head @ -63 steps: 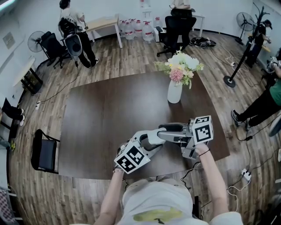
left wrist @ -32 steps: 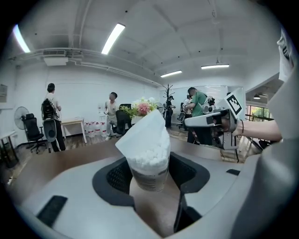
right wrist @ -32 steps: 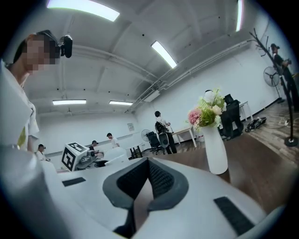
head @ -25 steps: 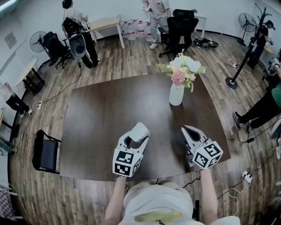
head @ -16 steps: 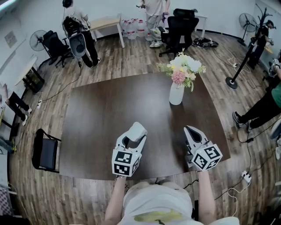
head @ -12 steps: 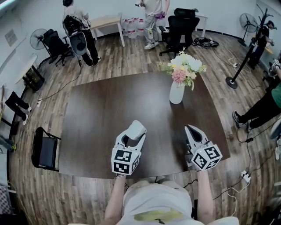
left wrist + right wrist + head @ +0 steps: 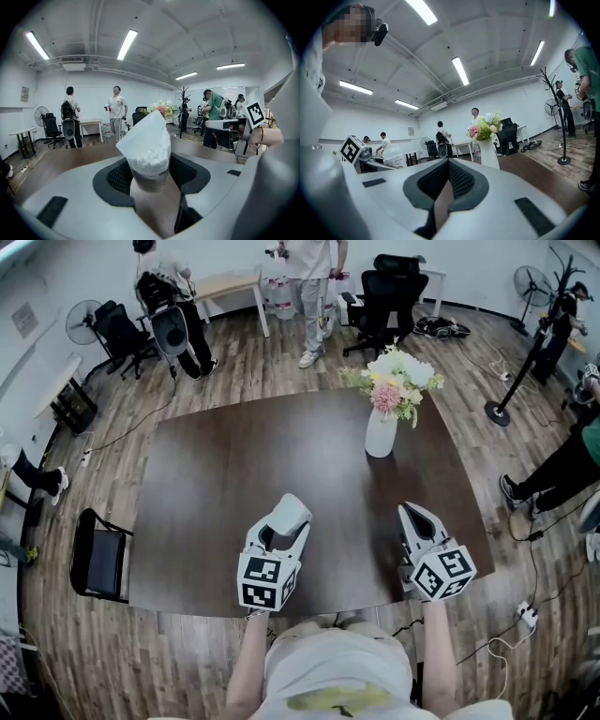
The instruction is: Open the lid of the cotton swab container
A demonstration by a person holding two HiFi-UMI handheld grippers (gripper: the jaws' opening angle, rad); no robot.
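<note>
My left gripper (image 7: 281, 524) is shut on the cotton swab container (image 7: 151, 169), a clear round tub packed with white swab heads. It stands upright between the jaws over the near part of the dark table (image 7: 234, 474). Its translucent lid (image 7: 143, 136) is tipped up and stands open above the swabs. In the head view the container (image 7: 290, 515) shows as a white shape at the gripper's tip. My right gripper (image 7: 416, 518) hovers to the right, apart from the container. Its jaws (image 7: 443, 197) are shut with nothing between them.
A white vase of flowers (image 7: 382, 432) stands on the table's far right part. A black chair (image 7: 97, 563) sits off the table's left edge. Several people, office chairs and fans stand on the wooden floor beyond, one person (image 7: 307, 282) walking at the far side.
Earlier the two grippers met over the container; they have since parted, the right one drawn back to the right. In the last second both barely move, and a person walks at the far side.
</note>
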